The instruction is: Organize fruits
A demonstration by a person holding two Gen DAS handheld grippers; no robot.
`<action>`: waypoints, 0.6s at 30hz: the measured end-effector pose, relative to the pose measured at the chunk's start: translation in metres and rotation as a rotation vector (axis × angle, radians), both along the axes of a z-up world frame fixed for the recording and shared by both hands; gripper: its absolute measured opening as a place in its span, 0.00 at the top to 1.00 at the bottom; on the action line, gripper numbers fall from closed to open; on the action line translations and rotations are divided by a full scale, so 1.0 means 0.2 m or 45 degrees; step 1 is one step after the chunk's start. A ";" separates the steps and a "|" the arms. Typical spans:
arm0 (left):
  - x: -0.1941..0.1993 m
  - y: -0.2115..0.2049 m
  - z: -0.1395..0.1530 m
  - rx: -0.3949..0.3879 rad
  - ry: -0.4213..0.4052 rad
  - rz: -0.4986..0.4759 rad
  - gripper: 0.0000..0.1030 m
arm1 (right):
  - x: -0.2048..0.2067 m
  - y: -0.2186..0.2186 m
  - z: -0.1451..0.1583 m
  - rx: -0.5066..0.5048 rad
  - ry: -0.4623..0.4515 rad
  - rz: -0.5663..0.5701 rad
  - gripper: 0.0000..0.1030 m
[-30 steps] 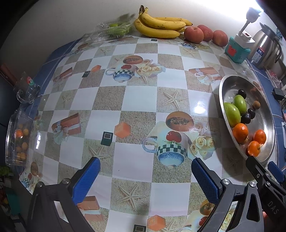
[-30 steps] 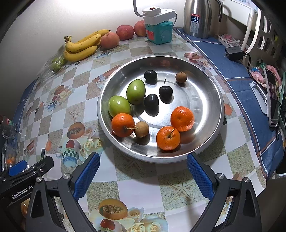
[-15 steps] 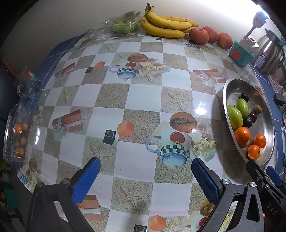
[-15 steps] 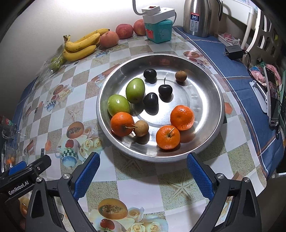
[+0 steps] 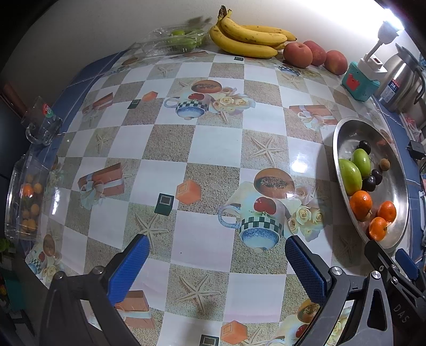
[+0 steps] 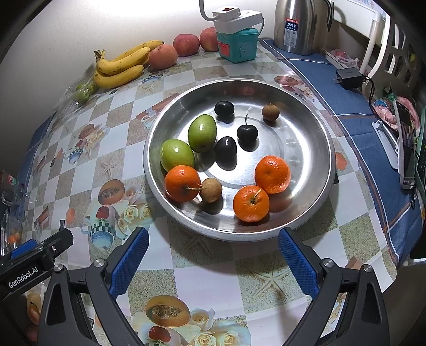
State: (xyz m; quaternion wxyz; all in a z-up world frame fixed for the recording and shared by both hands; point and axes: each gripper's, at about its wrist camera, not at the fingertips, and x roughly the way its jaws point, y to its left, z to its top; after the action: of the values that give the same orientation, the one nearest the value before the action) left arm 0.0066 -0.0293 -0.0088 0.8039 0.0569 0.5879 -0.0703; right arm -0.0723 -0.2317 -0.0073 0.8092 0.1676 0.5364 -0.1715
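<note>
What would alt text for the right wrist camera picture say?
A round steel dish on a patterned tablecloth holds three oranges, two green fruits, three dark fruits and two small brown ones. The open blue-padded right gripper hovers empty before it.

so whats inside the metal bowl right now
The bowl holds three oranges, two green fruits, three dark fruits and two small brown ones. Anything beneath them is hidden.

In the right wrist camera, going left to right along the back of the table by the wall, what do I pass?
Bag of green fruit → bananas → three peaches → teal box with a white power strip on top → steel kettle.
</note>
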 end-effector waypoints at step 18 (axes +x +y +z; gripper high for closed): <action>-0.01 0.00 0.04 0.014 -0.055 -0.010 0.00 | 0.00 0.00 -0.01 0.001 0.005 -0.002 0.05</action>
State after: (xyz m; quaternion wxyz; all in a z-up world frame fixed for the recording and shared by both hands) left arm 0.0044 -0.0289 -0.0016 0.8157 0.0650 0.5706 -0.0690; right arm -0.0723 -0.2319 -0.0087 0.8079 0.1681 0.5378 -0.1723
